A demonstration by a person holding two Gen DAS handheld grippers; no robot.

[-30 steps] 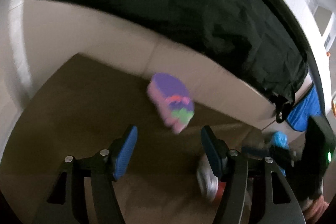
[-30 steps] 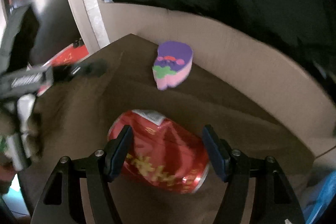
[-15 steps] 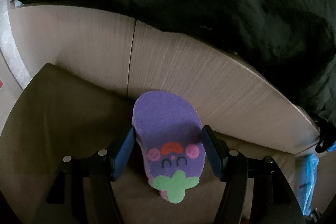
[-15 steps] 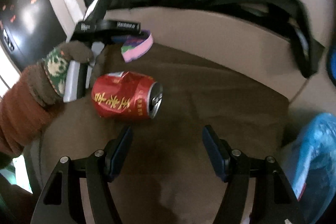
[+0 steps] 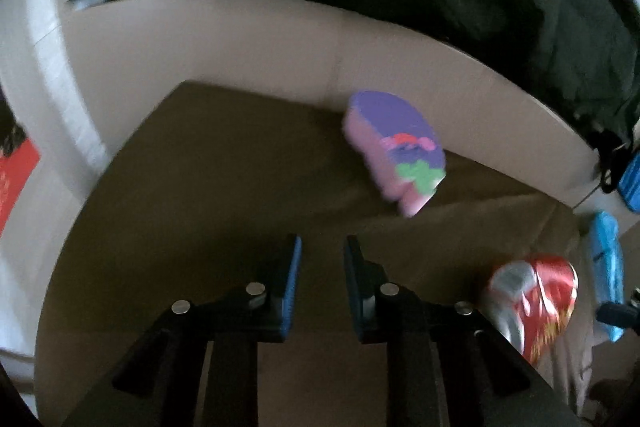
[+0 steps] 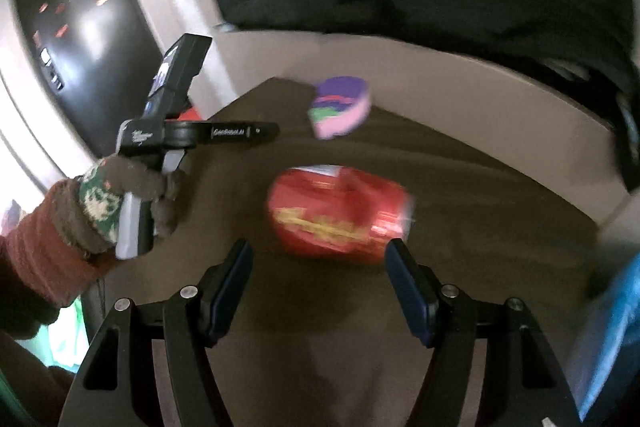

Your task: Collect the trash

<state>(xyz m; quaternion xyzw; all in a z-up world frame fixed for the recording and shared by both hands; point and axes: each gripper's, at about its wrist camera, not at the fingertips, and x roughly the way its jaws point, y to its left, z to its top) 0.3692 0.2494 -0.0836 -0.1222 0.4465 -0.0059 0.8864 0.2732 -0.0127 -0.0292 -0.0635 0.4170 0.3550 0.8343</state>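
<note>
The crushed red can [image 6: 340, 215] lies on its side on the brown cushion [image 6: 460, 195], just ahead of the right tongs [image 6: 320, 279] and roughly centred between the two blue-padded fingers [image 6: 404, 279]. Its long axis runs left to right across the view — crosswise to the direction the tongs point — so a straight close would press on the can's ends rather than its sides; that is a judgement from a blurred frame. The right tongs stand wide open, holding nothing and not touching the can.

From the left wrist view the same can [image 5: 536, 303] sits well off to the right of the left tongs [image 5: 320, 271], near the frame's edge, so the right hand is clearly the nearer one. The left tongs are nearly closed with only a narrow gap, and nothing is between the pads [image 5: 294, 267].

A purple and pink foam toy [image 5: 396, 151] rests farther back against the beige backrest [image 5: 240, 47] — apart from both tongs. A blue bag [image 6: 616, 327] shows at the right edge.
</note>
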